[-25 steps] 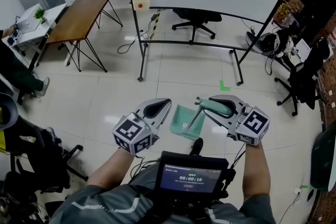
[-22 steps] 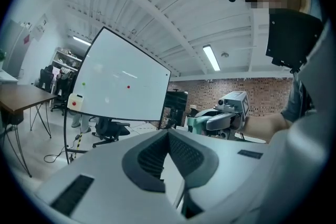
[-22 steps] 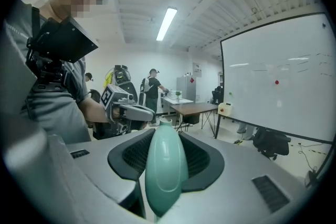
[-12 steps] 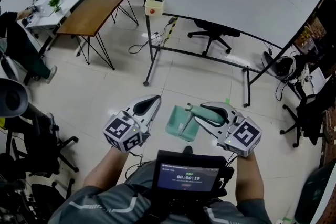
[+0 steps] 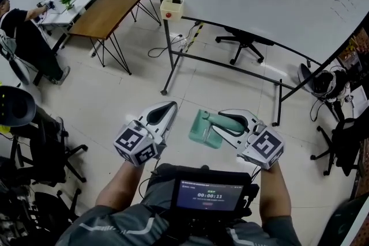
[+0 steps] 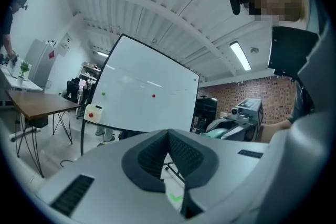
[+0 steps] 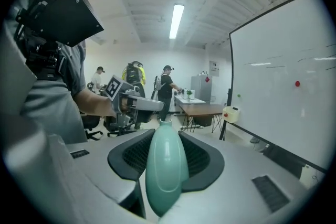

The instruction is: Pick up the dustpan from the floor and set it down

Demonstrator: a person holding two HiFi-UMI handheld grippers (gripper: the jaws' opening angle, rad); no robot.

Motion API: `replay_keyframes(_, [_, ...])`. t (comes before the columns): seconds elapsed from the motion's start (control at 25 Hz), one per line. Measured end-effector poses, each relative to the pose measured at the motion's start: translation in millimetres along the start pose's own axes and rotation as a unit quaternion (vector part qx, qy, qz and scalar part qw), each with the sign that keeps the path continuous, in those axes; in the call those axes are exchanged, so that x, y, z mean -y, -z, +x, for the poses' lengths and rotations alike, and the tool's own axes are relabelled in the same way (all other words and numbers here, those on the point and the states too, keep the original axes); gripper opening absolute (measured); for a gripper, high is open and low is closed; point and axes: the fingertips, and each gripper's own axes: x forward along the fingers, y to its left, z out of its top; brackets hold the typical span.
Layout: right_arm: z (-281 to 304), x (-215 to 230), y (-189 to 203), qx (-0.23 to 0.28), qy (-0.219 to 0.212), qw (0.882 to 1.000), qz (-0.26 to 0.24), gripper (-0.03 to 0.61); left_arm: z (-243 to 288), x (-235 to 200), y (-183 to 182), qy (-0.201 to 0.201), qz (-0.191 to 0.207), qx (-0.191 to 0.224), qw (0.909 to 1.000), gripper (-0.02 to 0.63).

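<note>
Fingers (image 7: 128,157) of the right gripper (image 5: 219,123) are clamped on the smooth, rounded handle of a mint-green dustpan (image 5: 202,131). The dustpan hangs clear of the tiled floor (image 5: 115,101) on the wearer's side of the whiteboard (image 5: 259,3), with its pan end reaching toward that board's black frame. The left gripper (image 5: 171,106) is held just as far short of the whiteboard, beside the pan but not touching it, its fingers together on nothing. The pickup looks done, and setting the dustpan down is what remains. The main risk is probably the grip itself: the handle is glossy and tapered, and the pan's weight hangs out beyond the fingers, so it could swivel or slide out on the way down. If the dustpan comes down tilted, the pan's front lip would likely hit the tiles first and twist the handle loose. A landing spot closer to the whiteboard could also snag the stand's legs or the loose cables (image 5: 164,50) at their foot.
</note>
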Motion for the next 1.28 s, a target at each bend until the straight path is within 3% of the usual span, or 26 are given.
replay_keyframes(0.32, [17, 38, 2, 0.0, 0.047, 0.999, 0.02, 0.16, 25, -24, 5, 0.065, -0.013, -0.021, 0.9976, 0.017])
replay_keyframes(0.56, [35, 55, 3, 0.002, 0.065, 0.997, 0.028, 0.16, 34, -51, 9, 0.08, -0.018, -0.037, 0.996, 0.017])
replay_keyframes(0.88, [44, 64, 16, -0.008, 0.061, 0.998, 0.032, 0.16, 51, -55, 22, 0.096, -0.022, -0.048, 0.994, 0.017])
replay_keyframes(1.12, [58, 75, 53, -0.001, 0.05, 0.998, 0.034, 0.16, 71, -64, 58, 0.094, -0.033, -0.068, 0.9928, 0.017])
replay_keyframes(1.28, [72, 98, 111, -0.009, 0.043, 0.998, 0.052, 0.16, 99, -74, 102, 0.1, -0.029, -0.088, 0.9907, 0.017])
